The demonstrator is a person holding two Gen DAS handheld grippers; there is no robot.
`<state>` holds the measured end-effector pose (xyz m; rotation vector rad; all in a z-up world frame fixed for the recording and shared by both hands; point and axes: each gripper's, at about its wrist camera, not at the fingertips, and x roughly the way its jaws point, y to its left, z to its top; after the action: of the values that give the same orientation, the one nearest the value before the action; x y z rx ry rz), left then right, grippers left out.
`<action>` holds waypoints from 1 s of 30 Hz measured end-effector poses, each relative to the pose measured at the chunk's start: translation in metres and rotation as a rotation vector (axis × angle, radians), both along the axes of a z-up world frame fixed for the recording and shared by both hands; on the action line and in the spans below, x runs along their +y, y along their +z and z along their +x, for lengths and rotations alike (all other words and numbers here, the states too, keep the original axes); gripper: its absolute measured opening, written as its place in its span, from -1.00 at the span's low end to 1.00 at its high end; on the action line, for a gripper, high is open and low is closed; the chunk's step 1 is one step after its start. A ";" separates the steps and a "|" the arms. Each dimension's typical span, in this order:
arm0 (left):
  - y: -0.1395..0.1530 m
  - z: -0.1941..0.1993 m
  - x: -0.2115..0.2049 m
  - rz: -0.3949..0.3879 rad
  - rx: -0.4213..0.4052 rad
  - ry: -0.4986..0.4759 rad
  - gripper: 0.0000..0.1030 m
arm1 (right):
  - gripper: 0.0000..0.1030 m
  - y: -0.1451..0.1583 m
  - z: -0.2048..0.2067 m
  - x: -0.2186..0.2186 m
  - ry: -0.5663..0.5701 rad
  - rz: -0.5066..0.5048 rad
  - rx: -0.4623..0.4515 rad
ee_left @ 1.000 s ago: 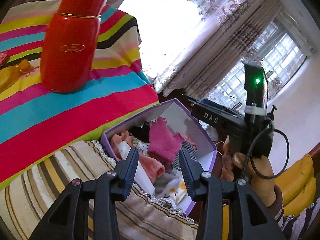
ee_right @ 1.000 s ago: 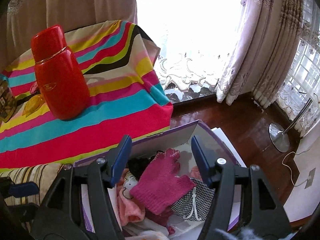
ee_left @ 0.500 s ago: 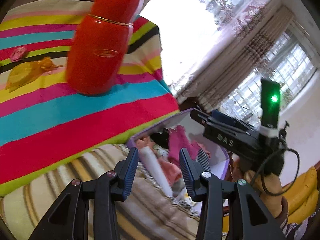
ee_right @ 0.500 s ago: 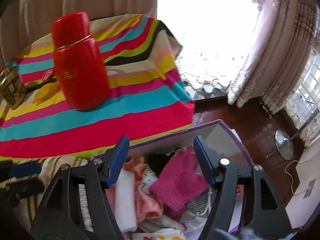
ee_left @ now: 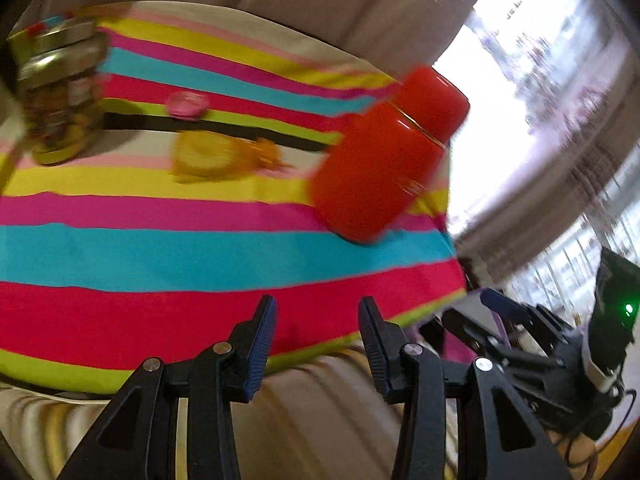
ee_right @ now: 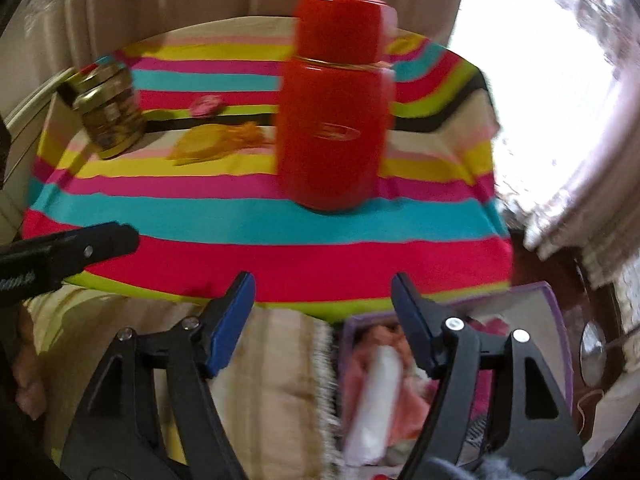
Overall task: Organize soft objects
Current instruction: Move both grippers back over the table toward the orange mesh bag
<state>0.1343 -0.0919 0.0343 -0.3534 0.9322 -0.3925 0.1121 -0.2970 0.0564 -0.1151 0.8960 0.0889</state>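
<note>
My right gripper [ee_right: 322,306] just widened, empty; left gripper [ee_left: 316,328] part-open, empty. Clothes [ee_right: 384,376] lower right in box [ee_right: 556,320]: light, floppy; pinch mid-bunch.

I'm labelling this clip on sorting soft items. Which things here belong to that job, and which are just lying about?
Part of the job:
- purple-rimmed cardboard box
- pink and white soft garments inside it
- left gripper and right gripper, both open and empty

Just lying about:
- red metal flask
- gold-lidded glass jar
- yellow pouch
- small pink disc
- striped cloth

Right tongs [ee_right: 323,306] wider, nothing between
</note>
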 end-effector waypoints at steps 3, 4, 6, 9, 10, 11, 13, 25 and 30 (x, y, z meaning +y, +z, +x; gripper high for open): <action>-0.001 0.004 0.030 0.000 0.000 0.085 -0.15 | 0.60 -0.001 0.014 0.028 0.060 0.012 0.010; -0.001 0.005 0.039 -0.002 -0.002 0.108 -0.15 | 0.64 -0.002 0.019 0.035 0.074 0.020 0.016; -0.001 0.005 0.051 -0.005 -0.007 0.143 -0.15 | 0.65 -0.005 0.031 0.050 0.099 0.041 0.038; 0.003 0.003 0.073 -0.008 -0.014 0.200 -0.15 | 0.67 -0.010 0.049 0.073 0.122 0.053 0.068; 0.004 0.004 0.077 -0.008 -0.015 0.212 -0.15 | 0.67 -0.012 0.055 0.082 0.130 0.055 0.074; 0.005 0.005 0.083 -0.009 -0.018 0.229 -0.15 | 0.70 -0.015 0.061 0.088 0.138 0.056 0.078; 0.006 0.006 0.092 -0.013 -0.021 0.249 -0.15 | 0.72 -0.019 0.075 0.102 0.150 0.050 0.091; 0.002 0.018 0.122 -0.027 -0.022 0.313 -0.15 | 0.79 -0.058 0.170 0.145 0.062 0.139 0.166; -0.002 0.024 0.132 -0.023 -0.017 0.331 -0.15 | 0.80 -0.076 0.204 0.158 0.045 0.114 0.175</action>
<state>0.1580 0.0396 0.0323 -0.5156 0.8349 -0.1033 0.3163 -0.1387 -0.0192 -0.0218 1.0610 0.1942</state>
